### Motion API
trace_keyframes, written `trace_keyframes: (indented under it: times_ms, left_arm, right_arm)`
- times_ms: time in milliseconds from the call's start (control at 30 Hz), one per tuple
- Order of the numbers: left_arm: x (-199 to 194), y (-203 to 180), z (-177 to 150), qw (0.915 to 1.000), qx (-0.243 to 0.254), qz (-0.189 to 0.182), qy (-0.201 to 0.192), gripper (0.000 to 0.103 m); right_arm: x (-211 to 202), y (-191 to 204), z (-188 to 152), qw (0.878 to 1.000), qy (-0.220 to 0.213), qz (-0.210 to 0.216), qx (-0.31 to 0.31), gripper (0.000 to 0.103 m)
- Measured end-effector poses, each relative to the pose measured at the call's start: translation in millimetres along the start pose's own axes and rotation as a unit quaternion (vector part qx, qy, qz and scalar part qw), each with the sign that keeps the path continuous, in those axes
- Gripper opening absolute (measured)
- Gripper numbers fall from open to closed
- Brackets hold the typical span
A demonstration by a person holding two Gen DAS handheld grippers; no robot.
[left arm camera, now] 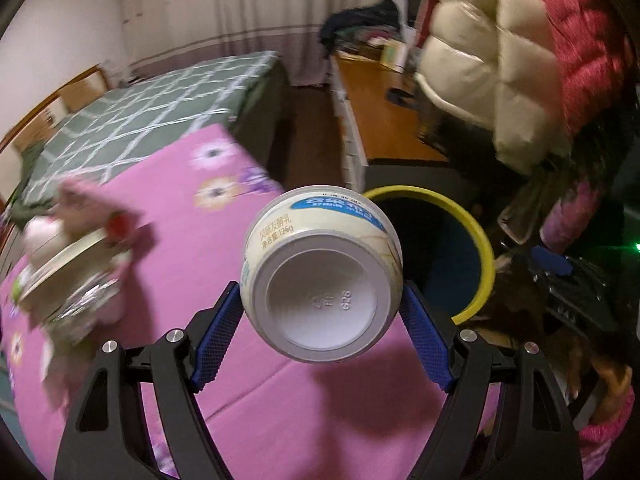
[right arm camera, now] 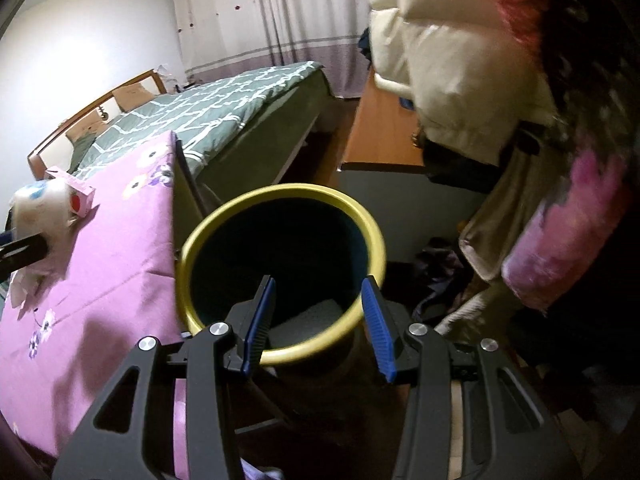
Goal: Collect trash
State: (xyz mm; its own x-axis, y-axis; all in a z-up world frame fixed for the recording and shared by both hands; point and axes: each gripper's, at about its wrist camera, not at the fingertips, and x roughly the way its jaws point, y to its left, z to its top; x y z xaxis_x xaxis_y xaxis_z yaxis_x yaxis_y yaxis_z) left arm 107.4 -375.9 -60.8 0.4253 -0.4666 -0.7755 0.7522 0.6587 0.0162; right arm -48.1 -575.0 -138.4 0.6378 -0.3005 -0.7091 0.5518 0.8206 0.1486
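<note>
A white yogurt cup (left arm camera: pixel 320 272) lies sideways between the blue pads of my left gripper (left arm camera: pixel 322 288), its base facing the camera; the gripper is shut on it, above the pink floral tablecloth (left arm camera: pixel 180 208). Just right of it stands a dark bin with a yellow rim (left arm camera: pixel 478 232). In the right wrist view my right gripper (right arm camera: pixel 320 280) hangs open and empty over the near side of the bin's yellow rim (right arm camera: pixel 224 216). The held cup (right arm camera: pixel 40 204) shows blurred at the far left there, over the table (right arm camera: pixel 100 280).
Blurred litter (left arm camera: pixel 72 264), a round container and pink packaging, lies on the table's left part, and a pink box (right arm camera: pixel 76 192) sits by the cup. Behind are a green quilted bed (right arm camera: pixel 208 108) and a wooden desk (left arm camera: pixel 384 120). A person's cream jacket (left arm camera: pixel 480 60) hangs at right.
</note>
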Motion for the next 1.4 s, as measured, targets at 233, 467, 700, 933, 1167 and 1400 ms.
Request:
trace_keyframes:
  times_ms: [233, 467, 700, 933, 1167, 1400]
  left_arm:
    - [67, -51, 25, 0.9982, 0.047, -0.023, 0.028, 0.078]
    - [91, -50, 32, 0.9989, 0.034, -0.019, 0.028, 0.095]
    - [33, 6, 16, 0.9995, -0.018, -0.007, -0.024, 0.098]
    - [-53, 107, -41, 0.9871, -0.099, 0.089, -0.088, 0.098]
    - [-121, 212, -107, 0.9472, -0.187, 0.226, -0.131, 0.098]
    - [-124, 297, -160, 0.9022, -0.259, 0.318, -0.133, 0.098]
  right_arm:
    - [-6, -17, -4, 1.000, 0.000, -0.009, 0.014, 0.043]
    - [-6, -14, -4, 1.000, 0.002, -0.010, 0.015, 0.044]
    - [1, 6, -2, 1.000, 0.011, 0.007, 0.002, 0.044]
    - [16, 59, 5, 0.998, 0.024, 0.041, -0.043, 0.045]
    - [24, 132, 14, 0.991, 0.029, 0.080, -0.101, 0.045]
    - [23, 214, 28, 0.979, 0.021, 0.127, -0.156, 0.045]
